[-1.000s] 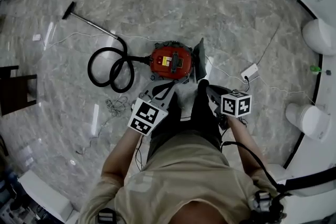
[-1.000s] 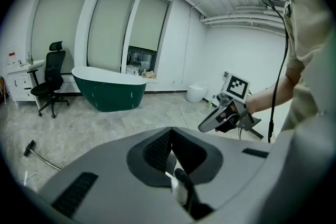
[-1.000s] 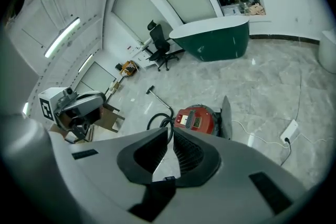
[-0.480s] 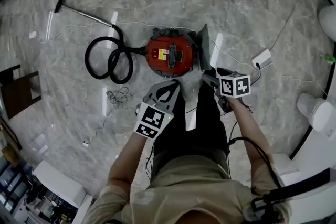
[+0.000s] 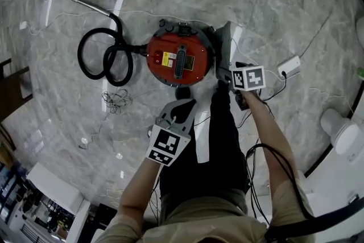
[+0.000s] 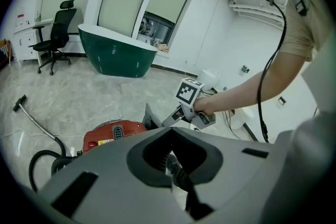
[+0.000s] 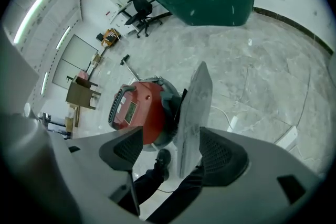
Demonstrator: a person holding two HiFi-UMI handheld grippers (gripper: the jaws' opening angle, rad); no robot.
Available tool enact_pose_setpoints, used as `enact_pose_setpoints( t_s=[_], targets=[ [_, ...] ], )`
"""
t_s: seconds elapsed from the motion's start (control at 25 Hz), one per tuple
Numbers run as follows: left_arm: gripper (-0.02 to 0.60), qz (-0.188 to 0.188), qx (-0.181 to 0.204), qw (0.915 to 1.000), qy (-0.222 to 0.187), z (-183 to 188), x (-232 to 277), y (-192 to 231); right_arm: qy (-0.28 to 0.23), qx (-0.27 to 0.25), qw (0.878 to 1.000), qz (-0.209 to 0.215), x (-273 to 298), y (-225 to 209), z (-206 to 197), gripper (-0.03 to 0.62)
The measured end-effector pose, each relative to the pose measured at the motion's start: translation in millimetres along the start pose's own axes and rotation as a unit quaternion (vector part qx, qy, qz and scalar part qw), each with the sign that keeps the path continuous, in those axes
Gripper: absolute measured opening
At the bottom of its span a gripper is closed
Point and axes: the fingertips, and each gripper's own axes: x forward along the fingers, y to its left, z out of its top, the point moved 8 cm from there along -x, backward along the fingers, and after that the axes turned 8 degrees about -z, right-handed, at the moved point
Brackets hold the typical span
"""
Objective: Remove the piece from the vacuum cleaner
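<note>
A red round vacuum cleaner stands on the floor in front of the person's feet. A grey flap-like piece stands up on edge at its right side. My right gripper is open at that piece. In the right gripper view the grey piece rises between the two pads, close to the right one and clear of the left one, with the vacuum cleaner behind. My left gripper hovers shut and holds nothing, just short of the vacuum cleaner.
A black hose loops from the vacuum's left side to a metal wand. A loose cable bundle lies on the marble floor. A white power strip with cords sits to the right. A green counter stands far off.
The head view has come closer over the vacuum cleaner. My right gripper has moved forward from beside the leg up to the grey piece. My left gripper has followed slightly.
</note>
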Motion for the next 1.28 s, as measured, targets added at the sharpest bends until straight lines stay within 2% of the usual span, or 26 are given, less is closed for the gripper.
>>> enact_pose_setpoints(
  t_s=[0.24, 0.52, 0.72, 1.04, 1.16, 1.24, 1.28],
  targets=[
    [0.003, -0.004, -0.021, 0.9997, 0.005, -23.5, 22.1, 8.6, 0.013, 0.006, 1.0, -0.005, 47.8, -9.1, -3.6, 0.311],
    [0.003, -0.015, -0.032, 0.9991, 0.022, -44.7, 35.4, 13.1, -0.019, 0.05, 0.998, -0.035, 71.3, -28.4, 6.4, 0.311],
    [0.003, -0.016, -0.038, 0.9989, 0.024, -50.6, 37.7, 17.0, -0.004, 0.035, 0.999, -0.029, 78.2, -27.9, 8.9, 0.31],
    [0.003, -0.019, -0.046, 0.9984, 0.028, -53.0, 43.2, 18.4, -0.002, 0.045, 0.999, -0.012, 75.9, -30.1, 6.0, 0.283],
    [0.003, -0.022, -0.048, 0.9982, 0.03, -54.1, 45.8, 17.9, -0.007, 0.038, 0.999, -0.021, 71.4, -33.1, 3.6, 0.246],
    [0.003, -0.024, -0.05, 0.9981, 0.029, -54.5, 47.0, 18.0, -0.014, 0.017, 0.999, -0.044, 67.7, -36.8, 0.0, 0.179],
    [0.003, -0.024, -0.051, 0.998, 0.029, -54.5, 47.7, 17.9, -0.018, 0.006, 0.998, -0.052, 66.9, -37.9, -2.4, 0.122]
  ],
)
